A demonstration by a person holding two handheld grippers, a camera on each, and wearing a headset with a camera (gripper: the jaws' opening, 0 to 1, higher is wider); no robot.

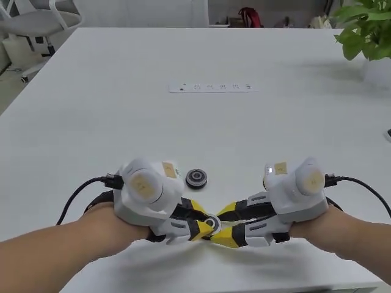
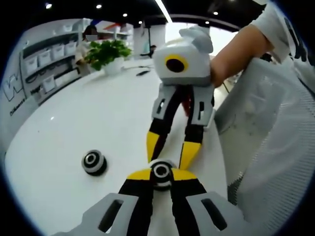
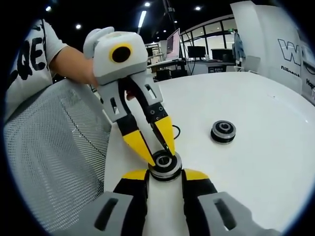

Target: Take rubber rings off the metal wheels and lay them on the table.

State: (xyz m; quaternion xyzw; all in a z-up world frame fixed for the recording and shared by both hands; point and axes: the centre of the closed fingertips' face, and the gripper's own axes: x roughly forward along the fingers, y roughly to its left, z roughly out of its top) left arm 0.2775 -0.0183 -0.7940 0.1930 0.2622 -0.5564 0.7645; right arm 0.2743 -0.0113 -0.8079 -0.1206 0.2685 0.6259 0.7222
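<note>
Wheel (image 1: 212,223) face-up at near table (image 1: 183,122) edge | left gripper (image 1: 203,227) and right gripper (image 1: 221,231) oppose tip-to-tip, both jaws narrow, clamped on it | ring (image 3: 165,175) not yet off | spare wheel (image 1: 196,177) beyond, apart.

The metal wheel (image 3: 224,129) gleams inside its matt black rubber ring (image 3: 221,139), on a smooth white table (image 1: 183,122) (faintly glossy).

socket strip (image 1: 209,88) centre | potted plant (image 1: 366,30) far right | office chair (image 1: 43,18) far left | mesh chair back (image 3: 49,147)
</note>
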